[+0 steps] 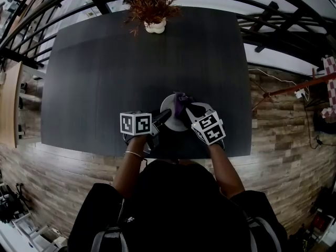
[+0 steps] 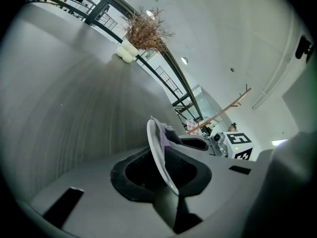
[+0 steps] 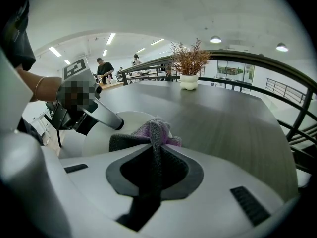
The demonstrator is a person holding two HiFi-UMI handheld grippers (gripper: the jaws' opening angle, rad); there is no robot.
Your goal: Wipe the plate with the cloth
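Nearest me are the person's dark top (image 1: pixel 173 214) and forearms, then both grippers at the middle of the near edge of the dark rectangular table (image 1: pixel 131 62). The left gripper (image 1: pixel 164 115) is clamped on the rim of the round white plate (image 2: pixel 157 152), jaws partly apart with the rim between them. The right gripper (image 1: pixel 185 113) is pinched tight on the purple fleecy cloth (image 3: pixel 153 133), which rests on the plate's face. I judge the wiping is in progress; next calls for sweeping the cloth across while the plate is held steady. The plate carries only the cloth. At the far edge, a white lobed pot (image 1: pixel 156 26) holds a dried reddish plant (image 1: pixel 149 1).
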